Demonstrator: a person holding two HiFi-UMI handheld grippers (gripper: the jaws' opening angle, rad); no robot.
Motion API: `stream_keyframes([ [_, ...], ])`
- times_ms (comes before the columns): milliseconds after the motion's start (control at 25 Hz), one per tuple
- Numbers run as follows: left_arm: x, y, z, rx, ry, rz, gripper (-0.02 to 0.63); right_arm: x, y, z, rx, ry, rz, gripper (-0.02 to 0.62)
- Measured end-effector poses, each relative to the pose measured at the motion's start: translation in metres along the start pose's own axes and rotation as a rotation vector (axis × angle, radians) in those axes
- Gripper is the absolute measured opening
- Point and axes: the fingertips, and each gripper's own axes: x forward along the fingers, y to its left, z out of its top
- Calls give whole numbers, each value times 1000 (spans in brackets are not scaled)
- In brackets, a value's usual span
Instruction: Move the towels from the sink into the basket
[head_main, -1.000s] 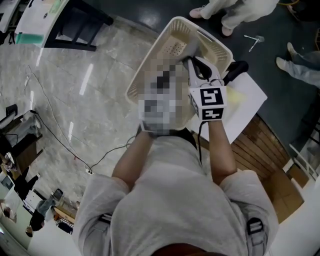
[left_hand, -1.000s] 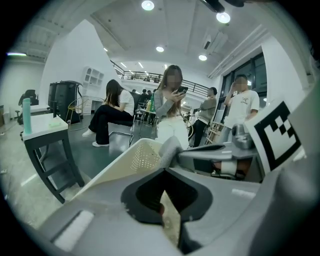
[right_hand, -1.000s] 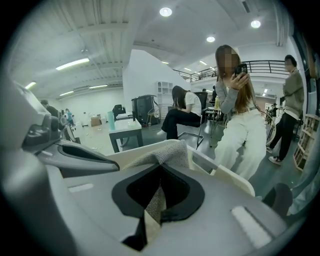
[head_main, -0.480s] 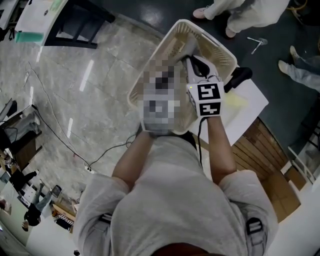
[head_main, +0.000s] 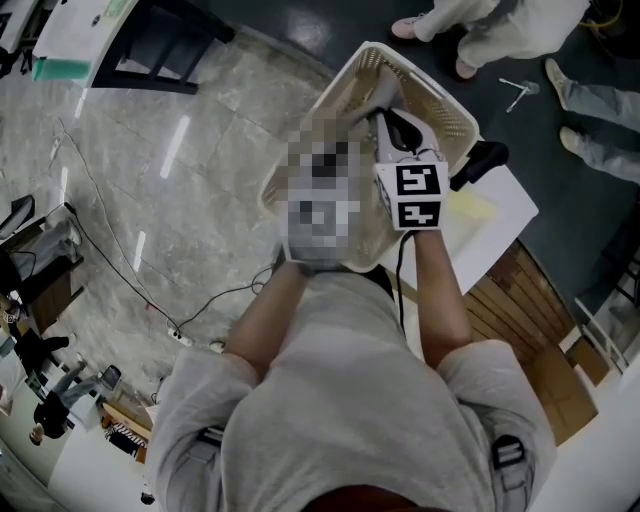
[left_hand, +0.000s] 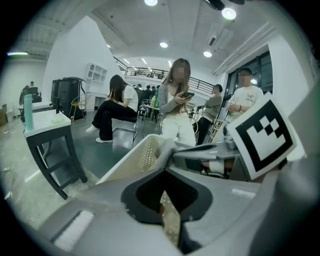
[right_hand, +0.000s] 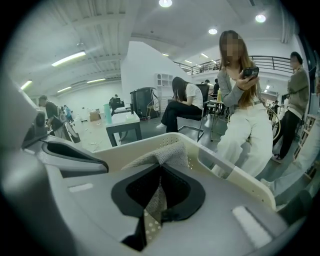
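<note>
A cream perforated basket (head_main: 446, 98) stands on the floor ahead of the person. A grey knitted towel (head_main: 384, 92) hangs over its inside. My right gripper (head_main: 384, 124), with its marker cube, reaches over the basket and is shut on the towel (right_hand: 166, 154), a strip of cloth pinched between its jaws. My left gripper (left_hand: 162, 199) is also shut on the towel (left_hand: 168, 146), just left of the right one. In the head view a mosaic patch covers the left gripper. The basket rim (right_hand: 227, 167) runs right behind the jaws.
A white board (head_main: 492, 215) with a yellow patch and a black handle (head_main: 482, 160) lie right of the basket. People stand beyond it (head_main: 490, 25). A dark table (head_main: 150, 40) is at far left, and a cable (head_main: 120, 280) crosses the marble floor.
Both grippers and the basket sit slightly higher and further right in the head view than a second ago. The grip on the towel is unchanged.
</note>
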Motion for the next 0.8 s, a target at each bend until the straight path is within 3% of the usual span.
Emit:
stream_keyframes([
  [120,0,1,-2,0,1,0,21,3,2,-3,-4,18,10,100],
  [360,-4,-1,0,10,-5,-4,21,-7,2,3,5,-10,-4,103],
  [520,-8,-3,0,18,-10,-9,20,-16,2,6,0,-34,-25,75],
  [600,-11,-6,0,23,-14,-13,20,-24,1,8,-2,-55,-44,9],
  [800,-18,-21,-2,47,-23,-30,21,-46,0,8,-1,-101,-59,6],
])
